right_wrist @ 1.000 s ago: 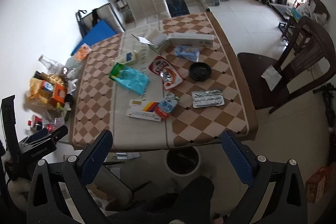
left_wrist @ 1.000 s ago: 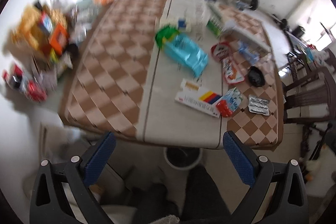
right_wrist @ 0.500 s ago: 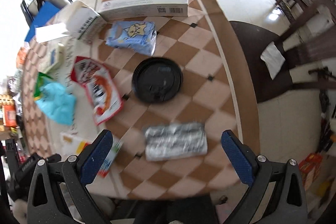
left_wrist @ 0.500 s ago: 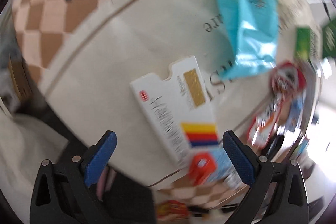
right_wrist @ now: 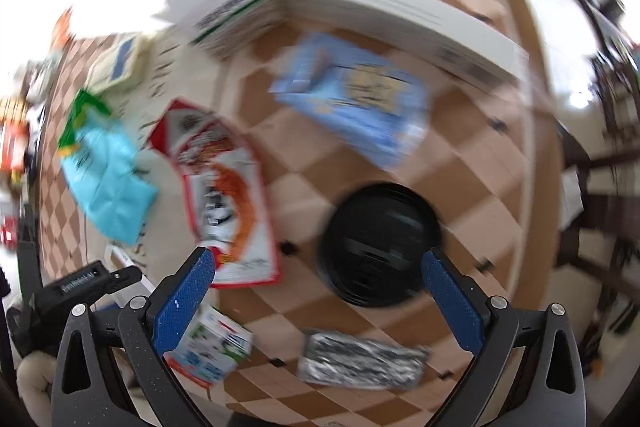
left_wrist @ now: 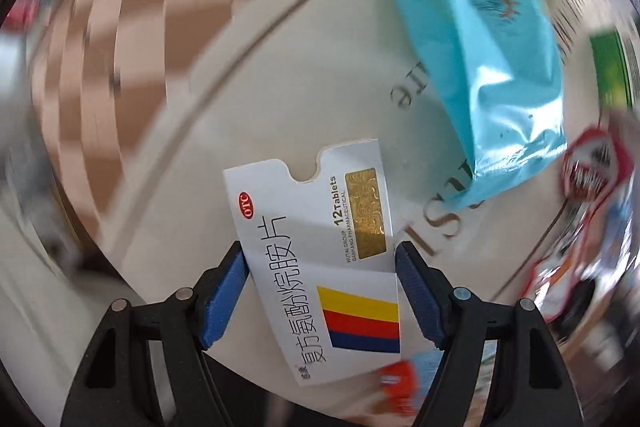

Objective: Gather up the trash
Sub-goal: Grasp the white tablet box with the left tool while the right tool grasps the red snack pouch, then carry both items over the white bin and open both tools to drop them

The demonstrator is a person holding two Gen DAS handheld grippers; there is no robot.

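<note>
My left gripper point(left_wrist: 322, 259) is shut on a flat white medicine box point(left_wrist: 320, 251) with yellow, red and blue stripes, its blue pads pressing both long edges on the table. A cyan snack bag point(left_wrist: 480, 59) lies beyond it. My right gripper point(right_wrist: 318, 269) is open above the checkered table, with a black round lid point(right_wrist: 380, 243) between its fingers, a red-and-white wrapper point(right_wrist: 224, 195) by the left finger and a silver blister pack point(right_wrist: 360, 359) below. The left gripper body point(right_wrist: 80, 283) shows at the lower left of the right wrist view.
A light blue tissue pack point(right_wrist: 352, 95), a long white box point(right_wrist: 400, 15) and a small carton point(right_wrist: 208, 343) lie on the brown checkered tablecloth point(right_wrist: 460, 155). A dark wooden chair point(right_wrist: 600, 207) stands at the table's right edge.
My left gripper has closed in on the medicine box and shut on it. My right gripper has moved lower and closer to the black lid, staying open.
</note>
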